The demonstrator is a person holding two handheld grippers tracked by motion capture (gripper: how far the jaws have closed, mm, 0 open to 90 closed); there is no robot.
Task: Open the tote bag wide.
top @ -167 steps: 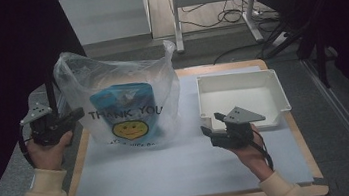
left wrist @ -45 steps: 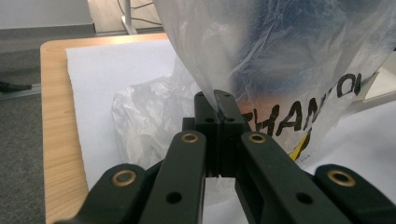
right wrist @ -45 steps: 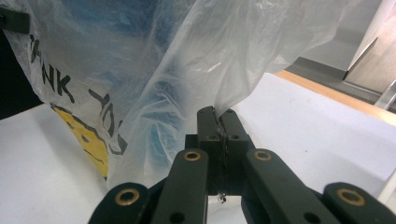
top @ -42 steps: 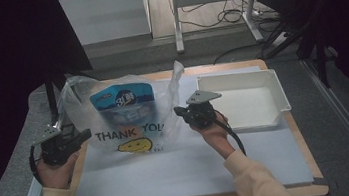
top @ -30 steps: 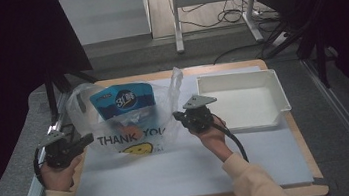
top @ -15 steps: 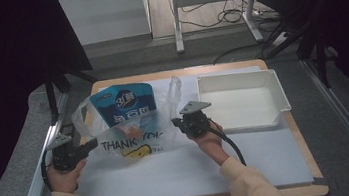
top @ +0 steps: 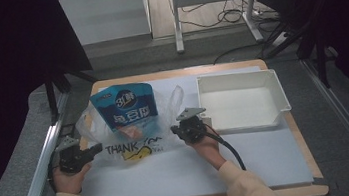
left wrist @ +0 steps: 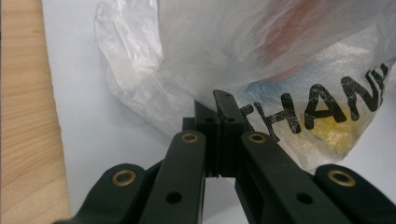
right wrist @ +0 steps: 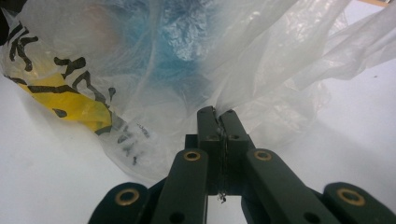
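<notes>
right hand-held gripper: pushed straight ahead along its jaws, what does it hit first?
The right hand-held gripper is already shut on the clear plastic "THANK YOU" bag; straight on, probably the blue snack pouch inside, though depth is unclear.

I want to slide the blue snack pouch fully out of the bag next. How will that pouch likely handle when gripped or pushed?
The blue pouch looks like a soft, glossy film pack, so it would probably flex and could slip. It seems puffed rather than dense, likely light. Its lower part sits inside the thin, crinkled plastic bag, pinched by the left gripper and right gripper, so the film may drag along.

Blue pouch [top: 129, 108] lower half veiled by plastic bag [top: 166, 129], bag's top cut off in both claw views, pouch blurred there
</notes>
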